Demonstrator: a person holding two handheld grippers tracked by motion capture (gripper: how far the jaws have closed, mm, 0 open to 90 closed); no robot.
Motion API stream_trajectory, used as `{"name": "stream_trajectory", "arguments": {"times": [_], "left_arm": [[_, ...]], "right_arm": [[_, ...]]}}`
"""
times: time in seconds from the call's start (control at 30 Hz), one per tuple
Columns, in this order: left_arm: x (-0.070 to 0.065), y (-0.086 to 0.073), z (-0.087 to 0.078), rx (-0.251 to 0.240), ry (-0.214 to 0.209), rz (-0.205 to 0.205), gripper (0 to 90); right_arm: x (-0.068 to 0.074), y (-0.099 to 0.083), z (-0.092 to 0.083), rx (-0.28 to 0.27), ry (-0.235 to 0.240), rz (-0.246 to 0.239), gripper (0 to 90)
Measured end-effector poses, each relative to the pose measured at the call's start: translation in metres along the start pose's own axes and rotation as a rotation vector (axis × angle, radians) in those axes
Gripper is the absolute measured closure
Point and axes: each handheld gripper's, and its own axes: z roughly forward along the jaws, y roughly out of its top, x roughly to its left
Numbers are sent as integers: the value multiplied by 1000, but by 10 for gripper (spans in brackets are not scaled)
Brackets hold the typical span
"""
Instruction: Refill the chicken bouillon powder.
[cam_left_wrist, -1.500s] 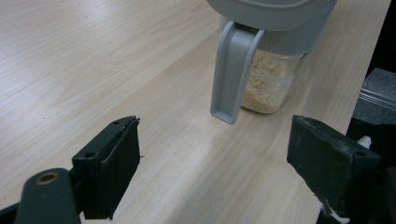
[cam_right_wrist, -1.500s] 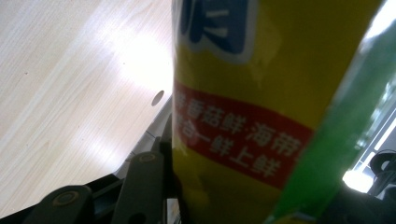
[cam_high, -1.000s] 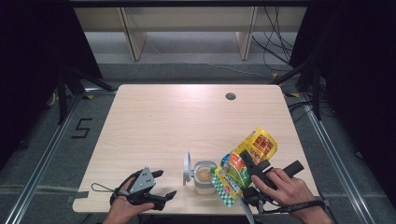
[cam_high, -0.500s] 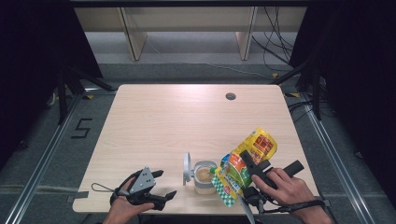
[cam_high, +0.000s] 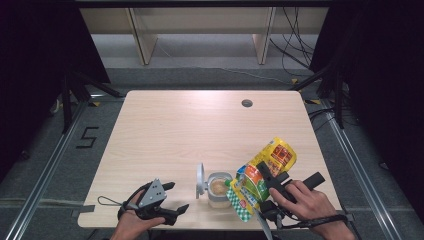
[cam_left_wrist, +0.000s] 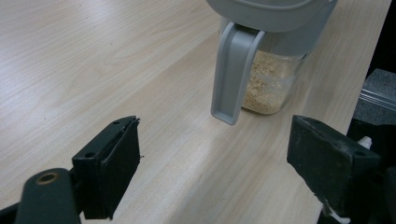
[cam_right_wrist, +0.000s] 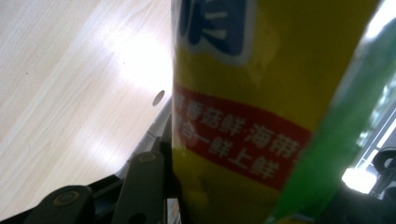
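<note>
Yellow-green pouch (cam_high: 262, 170), clamped in our right gripper (cam_high: 267, 187) fingers, tilts over the open jar (cam_high: 218, 187); overtilting risks spillage onto the desk (cam_high: 200, 130), left gripper (cam_high: 170, 200) fingers apart.

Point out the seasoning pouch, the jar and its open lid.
seasoning pouch (cam_high: 274, 156), high view, yellow upper panel.
jar (cam_left_wrist: 273, 84), left gripper view, clear wall over the granules.
lid (cam_high: 200, 180), high view, upright grey disc.

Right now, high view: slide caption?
Right gripper tilts yellow pouch over open jar; left gripper waits open.
</note>
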Motion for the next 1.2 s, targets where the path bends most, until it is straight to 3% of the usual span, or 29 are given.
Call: {"name": "stream_trajectory", "arguments": {"times": [0.6,0.77,0.8,1.07,1.2], "left_arm": [[-1,0,0,0,-2,-16,165],[1,0,0,0,-3,20,165],[0,0,0,0,-4,-7,165],[-1,0,0,1,0,-16,165],[1,1,0,1,-3,20,165]], "right_arm": [[0,3,-1,8,-5,-12,629],[0,3,-1,7,-3,-12,629],[0,3,-1,9,-6,-14,629],[-1,2,-1,8,-2,-7,629],[-1,1,-1,-1,-3,-5,630]]}}
